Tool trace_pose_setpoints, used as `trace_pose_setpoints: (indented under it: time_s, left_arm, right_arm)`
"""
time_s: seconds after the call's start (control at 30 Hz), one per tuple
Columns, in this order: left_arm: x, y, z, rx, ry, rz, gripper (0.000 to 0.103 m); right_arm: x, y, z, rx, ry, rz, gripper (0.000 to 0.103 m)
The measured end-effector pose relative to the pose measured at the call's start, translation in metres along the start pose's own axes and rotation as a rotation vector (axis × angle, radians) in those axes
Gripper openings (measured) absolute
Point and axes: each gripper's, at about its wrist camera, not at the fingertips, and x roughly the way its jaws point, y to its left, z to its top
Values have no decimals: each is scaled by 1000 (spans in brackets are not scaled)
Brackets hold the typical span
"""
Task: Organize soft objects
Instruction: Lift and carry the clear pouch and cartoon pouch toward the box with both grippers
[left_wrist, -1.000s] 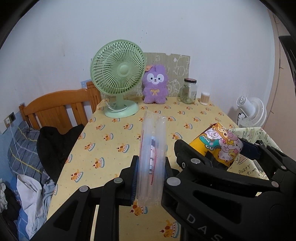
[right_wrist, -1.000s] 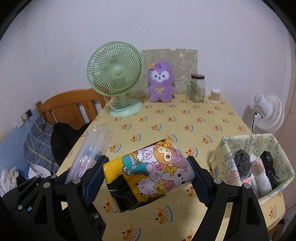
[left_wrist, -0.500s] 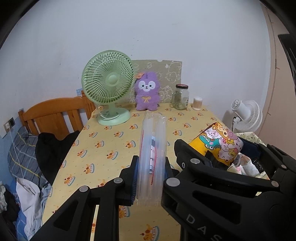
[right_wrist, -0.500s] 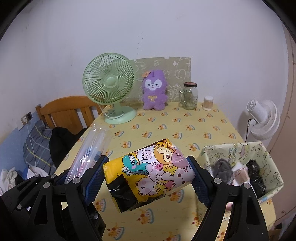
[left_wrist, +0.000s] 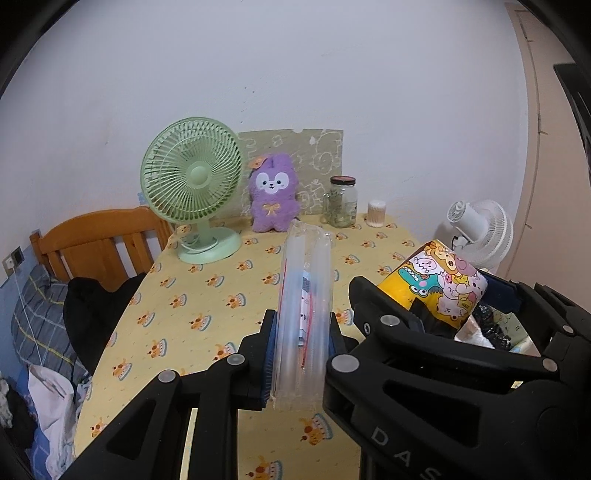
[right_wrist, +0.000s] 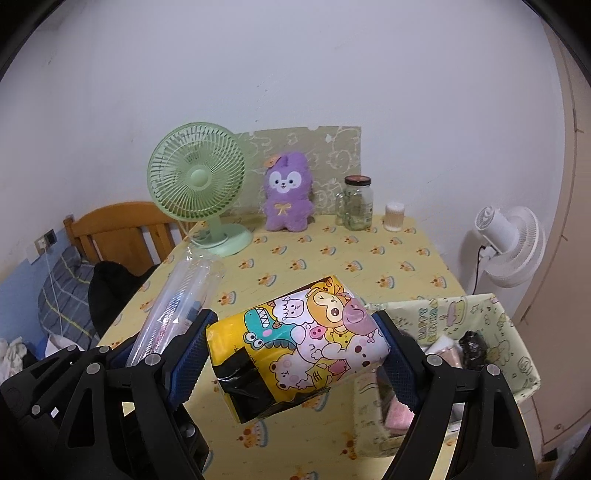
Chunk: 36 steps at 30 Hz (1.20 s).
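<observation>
Jaws of the left gripper (left_wrist: 301, 356) were clenched on a clear inflated packing sleeve (left_wrist: 304, 295) that stood up between them. Jaws of the right gripper (right_wrist: 293, 354) stood wide but grasped a cartoon-printed tissue pack (right_wrist: 299, 343) crosswise, both pads pressing its ends, above the counter (right_wrist: 332, 258). Right of those jaws sat a fabric basket (right_wrist: 517, 347) holding soft items. Beyond both jaws stood a green fan (left_wrist: 192, 181) and a purple plush (left_wrist: 273, 192).

Occluded and indistinct items

Fabric basket (right_wrist: 513, 354): near corner behind the right gripper (right_wrist: 291, 354); its contents are blurred. Glass jar (right_wrist: 357, 203) contents: too small to identify.
</observation>
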Motion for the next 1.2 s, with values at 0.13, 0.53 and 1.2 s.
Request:
trace_pose_setpoints:
  time_s: [0.13, 0.53, 1.2]
  left_arm:
    - [0, -10, 4, 9, -10, -13, 23]
    - [2, -43, 11, 50, -30, -77, 23]
    - [24, -110, 12, 101, -30, -182, 23]
  right_arm:
    - [-4, -9, 2, 5, -9, -13, 85]
    - [-15, -43, 4, 31, -39, -58, 85]
    - [-22, -113, -5, 78, -48, -168, 86]
